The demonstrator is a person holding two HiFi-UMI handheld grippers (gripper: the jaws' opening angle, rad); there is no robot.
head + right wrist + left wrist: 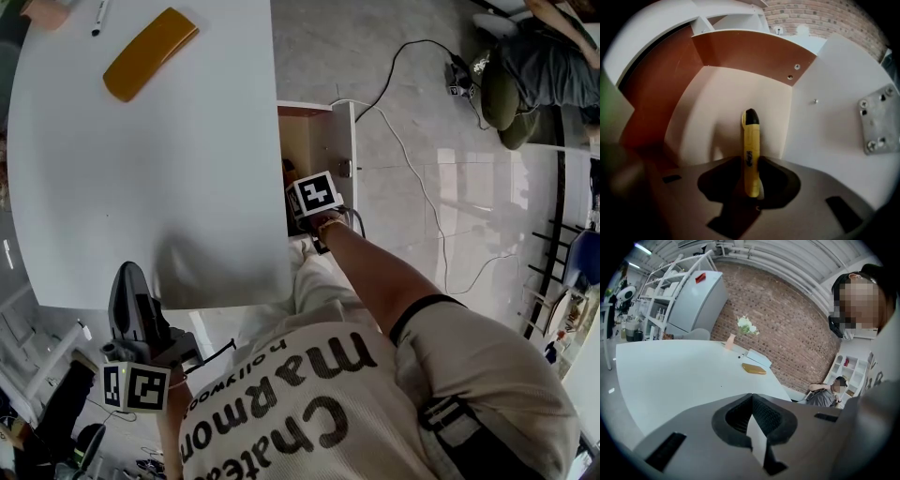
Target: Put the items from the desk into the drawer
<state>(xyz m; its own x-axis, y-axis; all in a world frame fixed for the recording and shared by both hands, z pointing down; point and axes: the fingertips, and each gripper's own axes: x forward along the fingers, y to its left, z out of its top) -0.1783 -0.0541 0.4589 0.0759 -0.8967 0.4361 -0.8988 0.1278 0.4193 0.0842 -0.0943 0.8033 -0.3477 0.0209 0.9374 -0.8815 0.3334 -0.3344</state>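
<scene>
Clamping a yellow marker inside the drawer, the right gripper likely releases next; the left gripper sits with jaws together, empty.

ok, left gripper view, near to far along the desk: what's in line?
left gripper → desk → yellow case → pen → vase → brick wall

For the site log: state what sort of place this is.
Likely a lab-like workspace or office: a white desk with an open drawer beside it, a brick wall and metal shelving behind, cables across the floor.
</scene>
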